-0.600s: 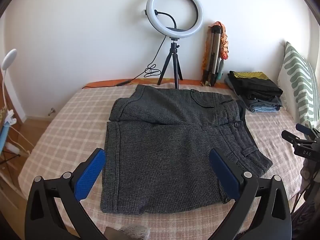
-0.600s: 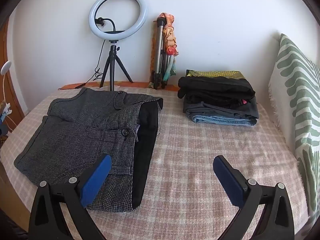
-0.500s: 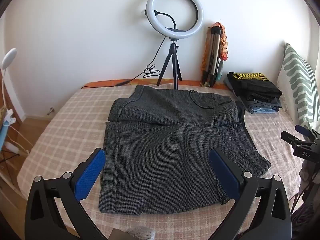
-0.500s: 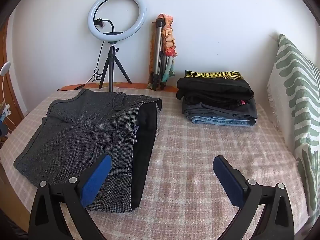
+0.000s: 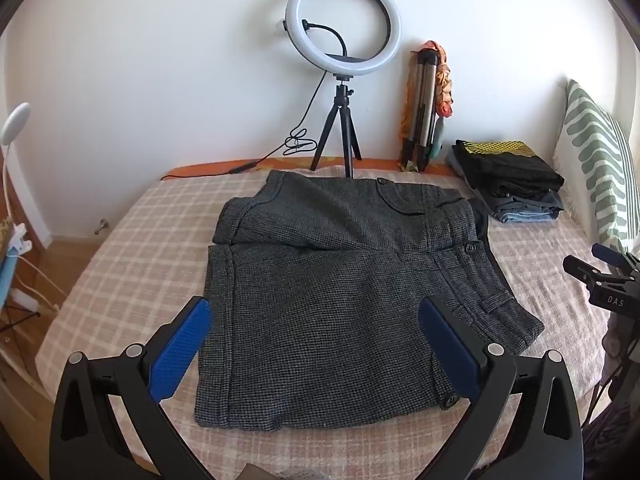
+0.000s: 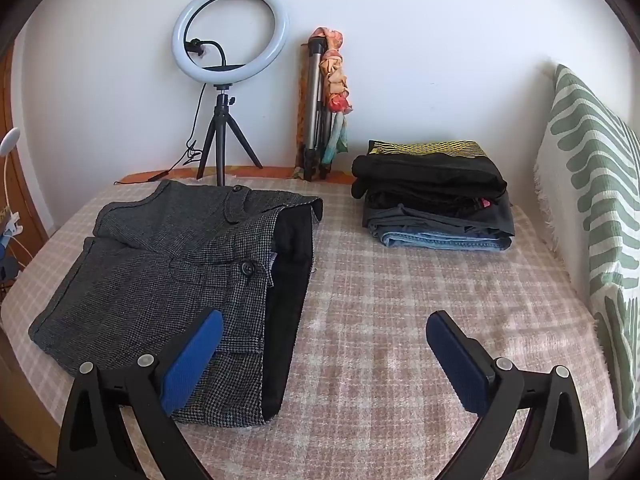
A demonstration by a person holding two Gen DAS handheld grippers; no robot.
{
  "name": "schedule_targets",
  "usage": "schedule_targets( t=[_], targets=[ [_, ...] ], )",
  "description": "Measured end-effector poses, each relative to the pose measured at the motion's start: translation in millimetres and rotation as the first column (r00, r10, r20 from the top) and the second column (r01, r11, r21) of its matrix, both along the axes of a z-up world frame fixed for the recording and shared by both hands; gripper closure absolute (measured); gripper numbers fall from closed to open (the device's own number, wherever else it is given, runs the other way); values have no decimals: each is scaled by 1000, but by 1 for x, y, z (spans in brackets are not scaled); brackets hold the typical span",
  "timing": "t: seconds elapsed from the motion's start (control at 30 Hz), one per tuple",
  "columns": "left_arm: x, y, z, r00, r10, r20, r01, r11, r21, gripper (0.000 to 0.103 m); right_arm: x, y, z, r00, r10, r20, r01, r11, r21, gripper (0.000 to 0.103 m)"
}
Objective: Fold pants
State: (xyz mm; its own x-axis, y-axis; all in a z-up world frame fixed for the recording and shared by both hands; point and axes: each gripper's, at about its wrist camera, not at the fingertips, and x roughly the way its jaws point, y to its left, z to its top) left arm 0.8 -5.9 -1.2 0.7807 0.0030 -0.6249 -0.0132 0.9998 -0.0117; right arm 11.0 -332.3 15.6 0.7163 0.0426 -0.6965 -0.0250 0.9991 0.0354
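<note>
Dark grey checked pants [image 5: 340,288] lie spread flat on the plaid bed cover [image 5: 132,248], waistband to the right, legs to the left. They also show at the left of the right wrist view [image 6: 168,276], with the black lining at the waist open. My left gripper [image 5: 316,332] is open and empty, above the near part of the pants. My right gripper [image 6: 324,344] is open and empty, above the bed cover [image 6: 400,300] just right of the waistband. The right gripper's side shows at the right edge of the left wrist view [image 5: 608,284].
A stack of folded clothes [image 6: 432,200] sits at the back right of the bed. A green-striped pillow [image 6: 592,208] leans at the right. A ring light on a tripod [image 5: 344,80] and a folded tripod [image 5: 424,108] stand against the wall. A white lamp [image 5: 12,140] stands left.
Both grippers have drawn back slightly from the bed, so the pants look a little farther off. Both stay open. The pants have not moved.
</note>
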Motion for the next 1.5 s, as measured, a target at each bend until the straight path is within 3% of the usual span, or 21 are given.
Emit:
schedule_targets(
  t=[1.5],
  targets=[
    [1, 1, 7, 1000, -5, 18, 6, 1000, -6, 0, 0, 2, -4, 1000, 4, -7, -4, 1000, 5, 0]
  ],
)
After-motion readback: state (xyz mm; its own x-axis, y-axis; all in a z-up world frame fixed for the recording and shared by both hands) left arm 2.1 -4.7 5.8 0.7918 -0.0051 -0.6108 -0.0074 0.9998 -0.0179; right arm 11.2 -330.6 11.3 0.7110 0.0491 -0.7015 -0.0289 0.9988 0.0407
